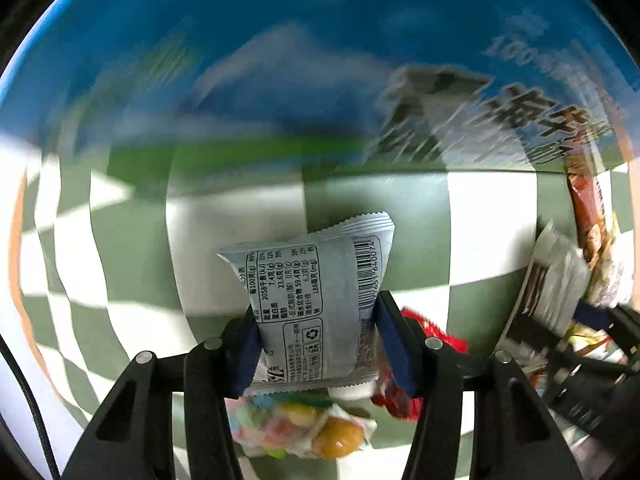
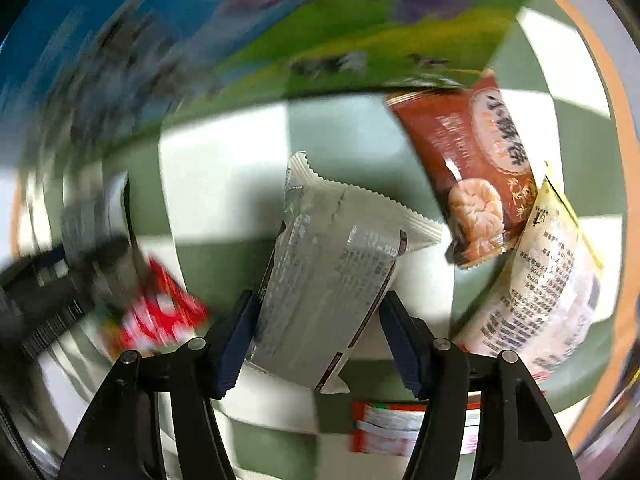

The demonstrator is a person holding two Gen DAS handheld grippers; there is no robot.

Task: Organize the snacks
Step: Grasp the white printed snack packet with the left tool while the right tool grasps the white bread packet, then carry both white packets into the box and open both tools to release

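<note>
My left gripper (image 1: 316, 316) points down over a green and white checked cloth (image 1: 480, 220). It is shut on a pale grey snack packet (image 1: 312, 280) with a barcode and a nutrition table, both blue pads pressing its sides. My right gripper (image 2: 320, 304) is shut on a longer silver-white packet (image 2: 332, 248) with a zigzag end, held at a slant. That packet (image 1: 552, 280) also shows at the right edge of the left wrist view. A blurred dark shape at the left of the right wrist view is the other gripper.
A big blue box (image 1: 280, 60) printed with a landscape stands behind, its green lower part (image 2: 320, 40) blurred. On the cloth lie a bag of coloured candies (image 1: 296, 428), red wrappers (image 1: 400, 392) (image 2: 160, 316), a brown packet (image 2: 472, 168), a cream packet (image 2: 540, 280) and a red-white pack (image 2: 400, 428).
</note>
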